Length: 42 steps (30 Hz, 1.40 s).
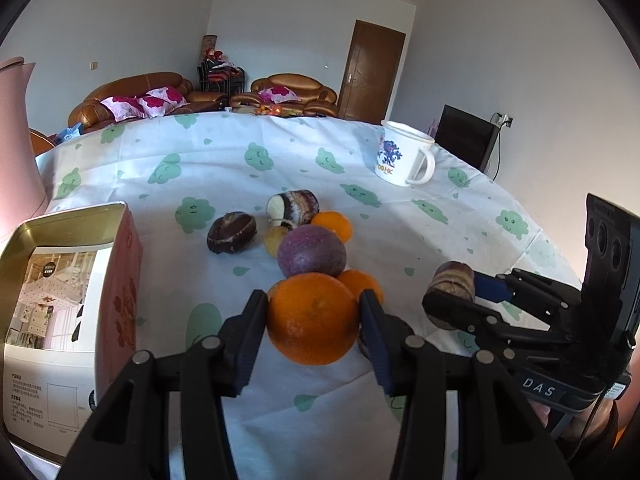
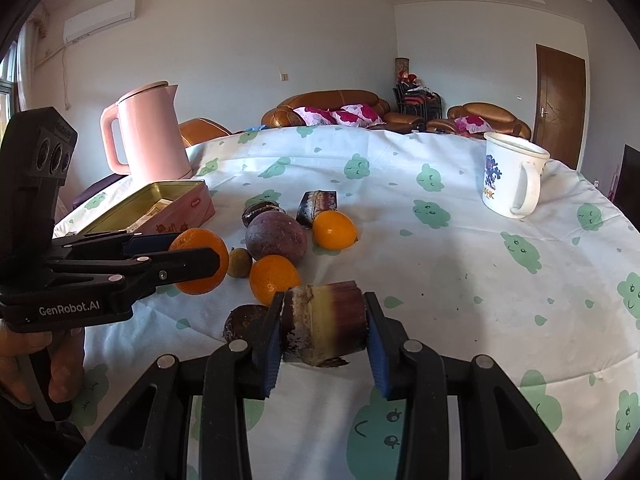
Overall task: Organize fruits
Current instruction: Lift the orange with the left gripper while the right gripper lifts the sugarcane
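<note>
My left gripper is shut on a large orange and holds it just above the tablecloth; it also shows in the right wrist view. My right gripper is shut on a short purple sugarcane piece, also seen in the left wrist view. On the cloth lie a purple passion fruit, two smaller oranges, a second sugarcane piece, a dark chestnut-like fruit and a small yellowish fruit.
An open pink tin box stands at the left, with printed paper inside. A pink kettle stands behind it. A white mug stands at the back right. Another dark fruit lies beside my right gripper.
</note>
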Each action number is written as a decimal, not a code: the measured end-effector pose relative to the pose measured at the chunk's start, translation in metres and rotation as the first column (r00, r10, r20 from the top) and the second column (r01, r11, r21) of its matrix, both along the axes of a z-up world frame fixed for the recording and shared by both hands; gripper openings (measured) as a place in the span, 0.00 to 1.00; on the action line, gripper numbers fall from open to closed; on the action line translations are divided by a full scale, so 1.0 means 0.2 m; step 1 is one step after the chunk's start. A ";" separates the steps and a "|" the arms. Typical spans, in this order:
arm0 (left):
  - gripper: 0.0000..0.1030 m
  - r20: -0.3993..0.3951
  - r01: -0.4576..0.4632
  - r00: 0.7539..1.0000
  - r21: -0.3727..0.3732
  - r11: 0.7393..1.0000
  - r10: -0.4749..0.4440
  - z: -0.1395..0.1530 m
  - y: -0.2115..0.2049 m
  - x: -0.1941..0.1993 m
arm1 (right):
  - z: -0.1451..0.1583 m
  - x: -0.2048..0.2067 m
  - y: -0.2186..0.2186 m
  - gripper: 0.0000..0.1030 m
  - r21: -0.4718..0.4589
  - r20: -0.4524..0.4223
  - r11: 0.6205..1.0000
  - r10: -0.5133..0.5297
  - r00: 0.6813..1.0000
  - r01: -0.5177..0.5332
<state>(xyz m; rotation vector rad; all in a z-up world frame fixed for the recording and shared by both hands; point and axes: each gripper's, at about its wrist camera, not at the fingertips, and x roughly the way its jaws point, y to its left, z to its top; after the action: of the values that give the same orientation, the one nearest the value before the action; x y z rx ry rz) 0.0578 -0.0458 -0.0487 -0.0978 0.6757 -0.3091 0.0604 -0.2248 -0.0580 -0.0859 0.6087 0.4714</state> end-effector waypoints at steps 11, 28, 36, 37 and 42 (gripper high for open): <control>0.47 0.042 -0.022 0.999 0.016 1.000 0.021 0.02 0.00 -0.04 | 0.02 -0.05 -0.01 0.37 0.012 0.064 1.000 0.006 0.998 -0.007; 0.47 0.068 -0.024 0.997 0.026 0.999 0.022 0.00 -0.02 -0.10 | 0.04 -0.11 -0.02 0.37 0.028 0.133 0.999 0.014 0.991 -0.018; 0.47 0.120 -0.043 0.992 0.022 0.999 0.040 0.03 -0.01 -0.14 | 0.05 -0.13 -0.03 0.37 0.034 0.166 0.999 0.016 0.986 -0.022; 0.47 0.127 -0.045 0.991 0.023 0.999 0.041 0.04 -0.01 -0.15 | 0.05 -0.14 -0.03 0.37 0.035 0.169 0.999 0.017 0.986 -0.023; 0.47 0.156 -0.051 0.987 0.032 0.998 0.045 0.05 -0.01 -0.17 | 0.06 -0.14 -0.03 0.37 0.035 0.182 0.999 0.018 0.983 -0.025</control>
<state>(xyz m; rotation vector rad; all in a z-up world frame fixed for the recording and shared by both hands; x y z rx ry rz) 0.0242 -0.0481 -0.0390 -0.0555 0.5236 -0.2554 0.0317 -0.2303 -0.0467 -0.0989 0.4205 0.4899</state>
